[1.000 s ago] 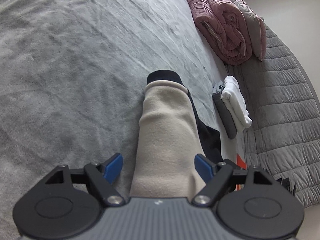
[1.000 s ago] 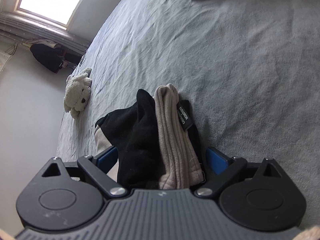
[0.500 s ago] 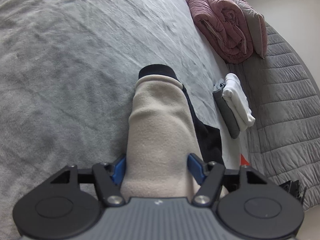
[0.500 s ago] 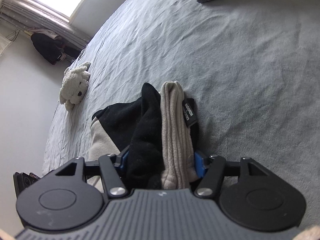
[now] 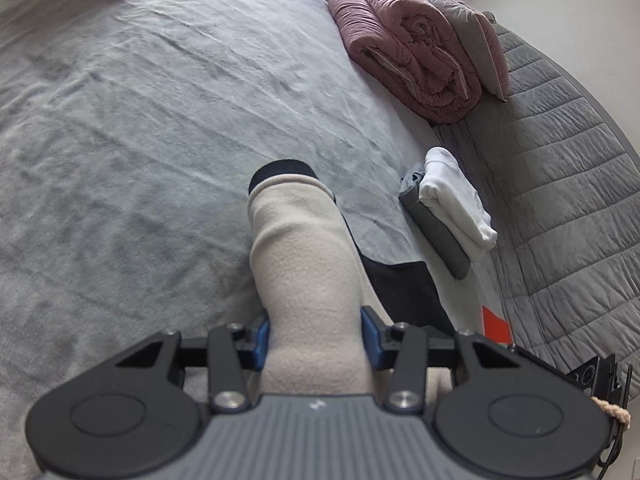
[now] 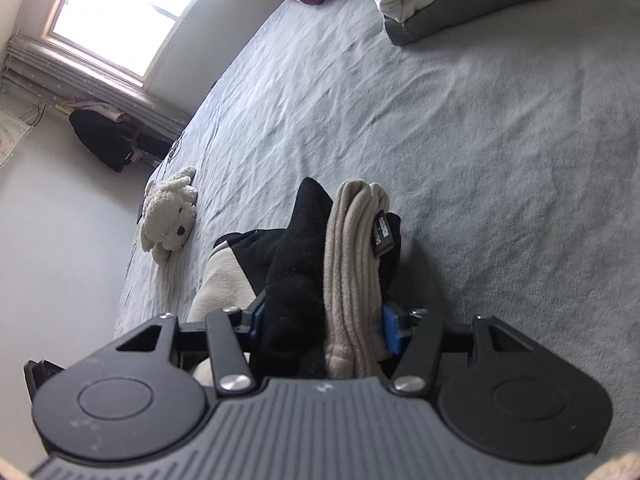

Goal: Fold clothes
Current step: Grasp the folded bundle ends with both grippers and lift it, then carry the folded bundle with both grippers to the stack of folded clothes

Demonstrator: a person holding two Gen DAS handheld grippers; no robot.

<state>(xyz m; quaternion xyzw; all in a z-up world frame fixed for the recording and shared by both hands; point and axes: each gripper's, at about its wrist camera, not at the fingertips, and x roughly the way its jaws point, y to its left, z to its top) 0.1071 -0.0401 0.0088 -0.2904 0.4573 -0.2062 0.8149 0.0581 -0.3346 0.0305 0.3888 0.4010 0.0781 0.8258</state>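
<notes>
The beige-and-black fleece garment (image 5: 304,264) lies on the grey bed (image 5: 140,140), its beige sleeve running straight ahead from the left gripper (image 5: 316,334), black cuff at the far end. The left jaws have just been closing and now pinch the sleeve between the blue pads. The right gripper (image 6: 322,322) has the bunched black and beige folds (image 6: 340,264) standing up between its jaws, which have also just closed onto them. Both ends look gripped, so a lift seems ready; each hand is on its own end.
</notes>
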